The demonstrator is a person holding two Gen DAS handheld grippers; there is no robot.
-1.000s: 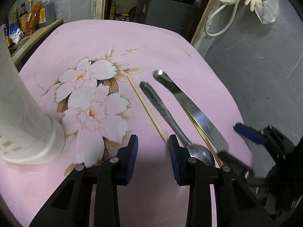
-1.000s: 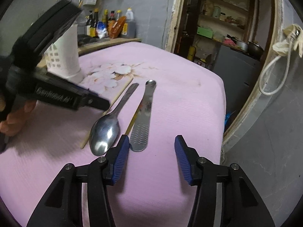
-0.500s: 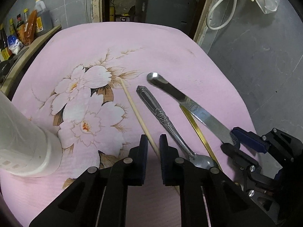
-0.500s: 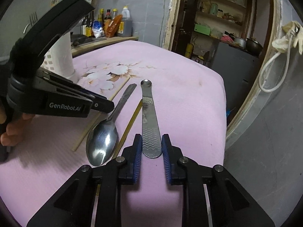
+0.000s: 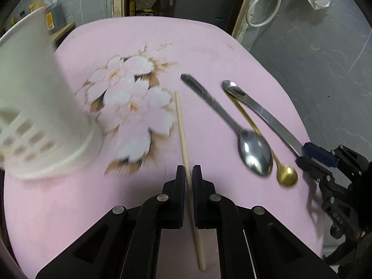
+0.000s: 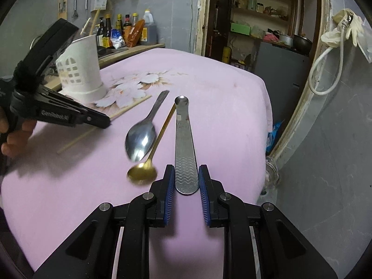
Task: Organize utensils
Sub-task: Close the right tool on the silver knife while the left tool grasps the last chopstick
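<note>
left gripper clamped chopstick, right gripper clamped knife

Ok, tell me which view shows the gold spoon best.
The left wrist view: the gold spoon shows its bowl and most of its handle, though the silver spoon overlaps part. The right wrist view shows it blurred, the handle running toward the knife.

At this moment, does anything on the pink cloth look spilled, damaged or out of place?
Nothing stands out. The big spoon, gold spoon and knife lie loose on the cloth; the white holder stands upright.
</note>
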